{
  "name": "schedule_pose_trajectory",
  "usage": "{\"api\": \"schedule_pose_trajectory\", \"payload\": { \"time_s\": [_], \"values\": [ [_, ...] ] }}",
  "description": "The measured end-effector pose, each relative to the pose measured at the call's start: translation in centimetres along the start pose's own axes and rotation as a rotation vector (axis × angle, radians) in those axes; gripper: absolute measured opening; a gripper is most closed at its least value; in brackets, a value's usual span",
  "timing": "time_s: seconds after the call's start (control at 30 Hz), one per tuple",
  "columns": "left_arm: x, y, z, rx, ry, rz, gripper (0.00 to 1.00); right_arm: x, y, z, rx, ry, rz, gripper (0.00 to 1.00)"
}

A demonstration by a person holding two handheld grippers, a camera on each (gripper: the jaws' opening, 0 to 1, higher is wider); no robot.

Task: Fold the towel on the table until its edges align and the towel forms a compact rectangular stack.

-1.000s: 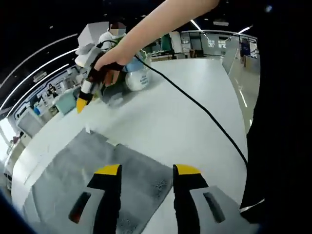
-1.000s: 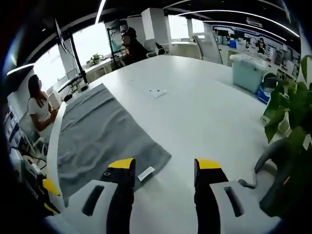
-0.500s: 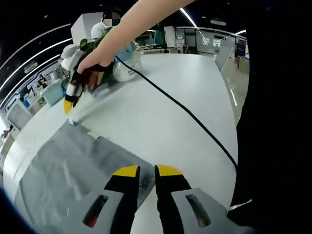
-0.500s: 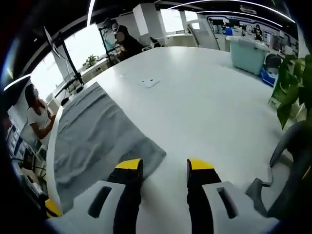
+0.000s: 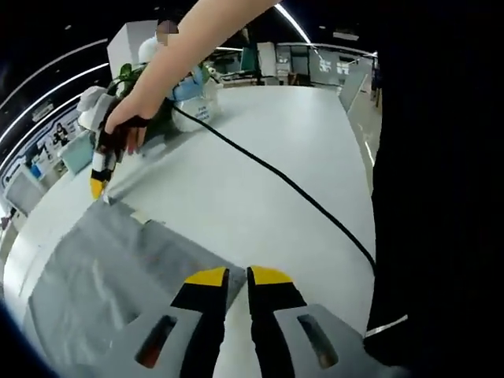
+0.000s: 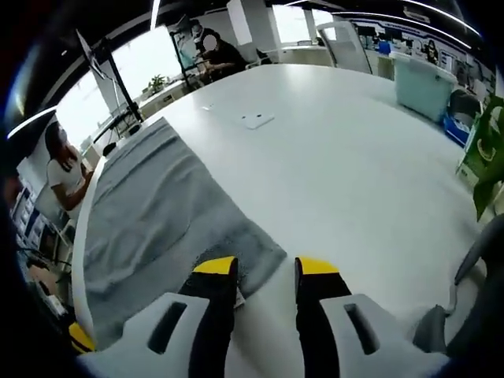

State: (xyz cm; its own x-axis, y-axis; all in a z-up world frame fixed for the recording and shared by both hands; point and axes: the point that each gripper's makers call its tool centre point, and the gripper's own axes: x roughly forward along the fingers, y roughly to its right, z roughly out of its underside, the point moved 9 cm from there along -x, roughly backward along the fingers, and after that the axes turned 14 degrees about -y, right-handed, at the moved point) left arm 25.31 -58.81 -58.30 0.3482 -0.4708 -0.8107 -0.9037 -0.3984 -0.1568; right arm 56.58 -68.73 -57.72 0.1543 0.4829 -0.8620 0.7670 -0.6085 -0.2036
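Grey towel (image 6: 157, 213) corners sit pinched in both grippers' nearly closed jaws.

My two jaw-mounted views low and close over the towel (image 5: 110, 272) corners, facing opposite ways, sharing towel and table (image 6: 346, 165).

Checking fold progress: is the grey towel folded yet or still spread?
Spread flat. The grey terry towel lies in a single layer on the white table, no edge turned over; both grippers sit at its near corners.
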Motion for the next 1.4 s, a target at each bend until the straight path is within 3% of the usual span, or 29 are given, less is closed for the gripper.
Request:
{"api": "schedule_pose_trajectory", "payload": {
  "time_s": [0.2, 0.3, 0.4, 0.47, 0.63, 0.77, 1.03, 1.17, 1.23, 1.27, 1.4],
  "values": [
    [0.9, 0.2, 0.4, 0.001, -0.056, -0.003, 0.19, 0.0, -0.2, -0.1, 0.031, 0.019, -0.011, 0.28],
    [1.0, 0.2, 0.1, 0.069, -0.052, -0.019, 0.17, 0.0, -0.4, 0.0, 0.056, 0.033, -0.019, 0.28],
    [1.3, -0.1, -0.2, 0.044, -0.064, -0.017, 0.15, 0.1, -0.5, 0.4, 0.050, 0.019, -0.021, 0.25],
    [1.4, -0.1, -0.3, 0.045, -0.064, -0.022, 0.08, 0.1, -0.5, 0.5, 0.037, 0.022, -0.021, 0.20],
    [1.2, 0.1, -0.2, 0.086, -0.081, -0.037, 0.05, 0.5, 0.6, 0.1, 0.112, 0.058, -0.040, 0.20],
    [1.1, -0.2, 0.0, -0.037, -0.067, 0.002, 0.04, 1.6, 1.5, -0.3, 0.103, 0.049, -0.024, 0.12],
    [0.4, -0.6, 0.2, -0.061, -0.046, 0.027, 0.03, 2.2, 2.3, -0.3, 0.081, 0.076, -0.025, 0.07],
    [-0.8, -1.0, -0.4, -0.095, -0.008, 0.047, 0.03, 2.1, 1.7, 0.0, -0.033, 0.069, 0.002, 0.05],
    [-1.3, -0.9, -0.7, -0.115, 0.013, 0.079, 0.03, 1.7, 0.8, -0.2, -0.036, 0.129, -0.031, 0.04],
    [-1.5, -0.6, -0.9, -0.126, 0.021, 0.136, 0.03, 1.2, 0.1, -0.5, -0.021, 0.182, -0.074, 0.04],
    [-2.9, -1.2, -1.2, -0.105, 0.021, 0.175, 0.03, -0.4, -0.9, -0.5, -0.016, 0.225, -0.048, 0.03]
  ]
}}
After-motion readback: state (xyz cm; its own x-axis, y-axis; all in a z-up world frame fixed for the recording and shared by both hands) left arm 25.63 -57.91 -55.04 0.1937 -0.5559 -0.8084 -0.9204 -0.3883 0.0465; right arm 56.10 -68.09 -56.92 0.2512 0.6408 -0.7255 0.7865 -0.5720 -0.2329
